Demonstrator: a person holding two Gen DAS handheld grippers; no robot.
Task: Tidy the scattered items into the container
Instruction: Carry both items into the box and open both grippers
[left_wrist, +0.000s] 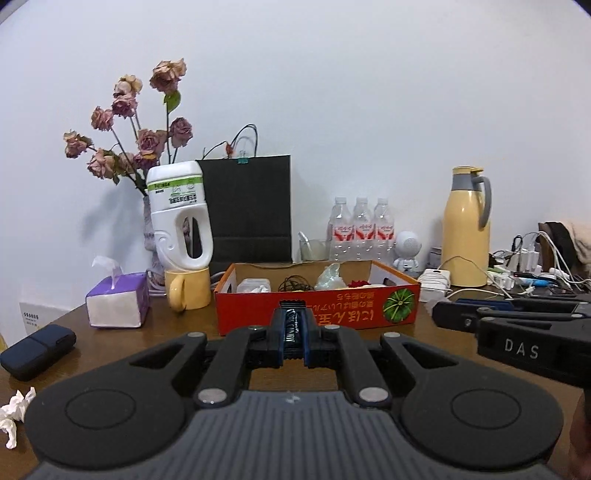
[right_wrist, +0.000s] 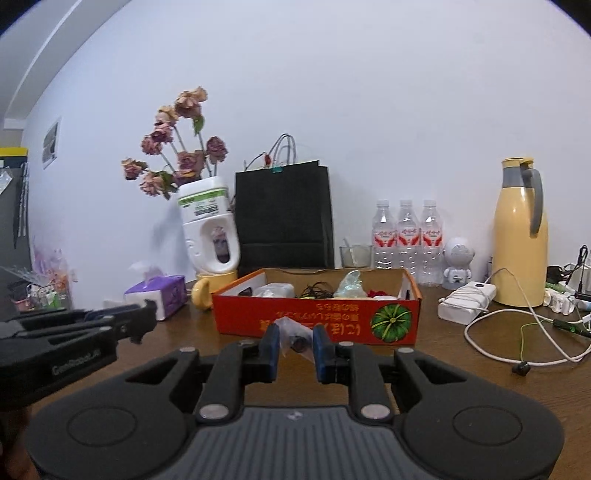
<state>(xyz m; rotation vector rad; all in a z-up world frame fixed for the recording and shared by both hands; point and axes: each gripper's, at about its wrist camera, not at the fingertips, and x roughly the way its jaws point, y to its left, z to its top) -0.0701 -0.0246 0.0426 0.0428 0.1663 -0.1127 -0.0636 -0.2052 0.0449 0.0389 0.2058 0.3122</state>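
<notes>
On the brown table (left_wrist: 184, 325), from the left, lie a crumpled tissue (left_wrist: 13, 410), a dark case (left_wrist: 37, 349), a tissue box (left_wrist: 118, 301) and a yellow mug (left_wrist: 186, 288) with a white bottle (left_wrist: 181, 218) upended in it. Next comes the red box (left_wrist: 317, 308), already holding a cable, a clear wrapper and other small things. Just before its front wall, the left gripper (left_wrist: 293, 334) is clamped tight on a dark blue candy pack (left_wrist: 292, 328), which stands between the pads. Beside it, the right gripper (right_wrist: 295, 345) has its jaws partly apart, with a clear bag (right_wrist: 293, 338) of something dark between them; whether the pads press it cannot be told. Only the left view shows the tissue and case; only the right view shows the white charger (right_wrist: 467, 302) and earphone cable (right_wrist: 524, 347) near the yellow flask (right_wrist: 521, 243).
</notes>
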